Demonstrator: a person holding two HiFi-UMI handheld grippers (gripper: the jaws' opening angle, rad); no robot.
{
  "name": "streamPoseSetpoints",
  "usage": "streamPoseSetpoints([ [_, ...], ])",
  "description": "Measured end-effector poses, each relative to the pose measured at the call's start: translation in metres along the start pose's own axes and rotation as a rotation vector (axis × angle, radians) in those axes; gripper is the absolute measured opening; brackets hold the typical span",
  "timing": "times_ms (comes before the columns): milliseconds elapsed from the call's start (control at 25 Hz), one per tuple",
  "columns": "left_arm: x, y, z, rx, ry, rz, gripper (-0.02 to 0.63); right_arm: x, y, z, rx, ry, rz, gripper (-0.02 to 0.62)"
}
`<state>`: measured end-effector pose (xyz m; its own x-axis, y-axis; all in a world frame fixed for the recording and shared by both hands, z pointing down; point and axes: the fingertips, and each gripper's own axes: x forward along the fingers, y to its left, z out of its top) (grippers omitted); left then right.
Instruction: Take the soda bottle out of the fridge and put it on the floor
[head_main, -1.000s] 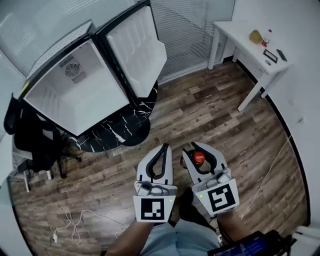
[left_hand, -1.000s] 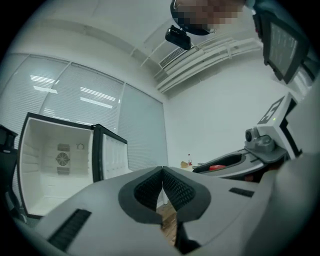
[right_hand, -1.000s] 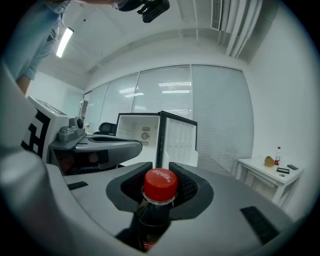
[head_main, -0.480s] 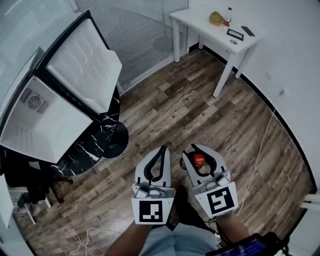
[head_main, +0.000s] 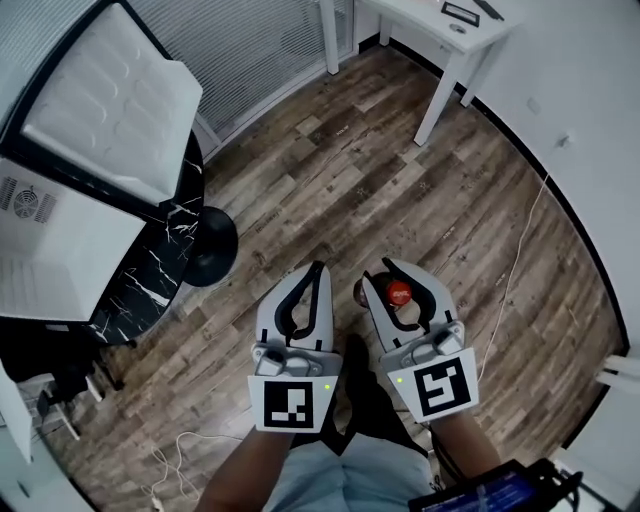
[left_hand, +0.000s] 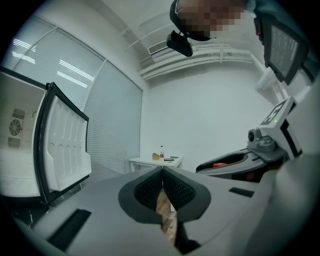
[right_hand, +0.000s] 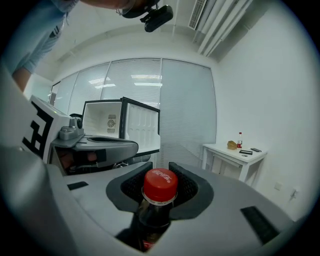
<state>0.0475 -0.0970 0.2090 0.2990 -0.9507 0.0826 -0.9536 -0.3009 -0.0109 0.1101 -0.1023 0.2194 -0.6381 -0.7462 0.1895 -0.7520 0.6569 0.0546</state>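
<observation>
Over wood floor (head_main: 400, 180), right hand-held gripper (head_main: 393, 272) clamps soda bottle (head_main: 398, 292), left hand-held gripper (head_main: 318, 268) closed, fridge (head_main: 50, 250) well apart.

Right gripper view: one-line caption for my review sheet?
Right tongs clamp a red-capped soda bottle by its neck; open fridge and white table stand behind.

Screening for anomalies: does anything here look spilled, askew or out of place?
Only the fridge door, standing wide open. The soda bottle is capped and gripped at its neck by the right gripper; no spill shows.
</observation>
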Motion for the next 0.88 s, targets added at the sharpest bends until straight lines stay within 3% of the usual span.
streamPoseSetpoints([
  [480,0.032,0.001,-0.082,-0.032,0.070,-0.026,0.016,0.019,-0.021,-0.087,0.047,0.075,-0.051,0.114],
  [880,0.047,-0.015,-0.141,-0.001,0.124,-0.083,0.017,0.028,-0.032,-0.154,0.080,0.106,-0.067,0.114],
])
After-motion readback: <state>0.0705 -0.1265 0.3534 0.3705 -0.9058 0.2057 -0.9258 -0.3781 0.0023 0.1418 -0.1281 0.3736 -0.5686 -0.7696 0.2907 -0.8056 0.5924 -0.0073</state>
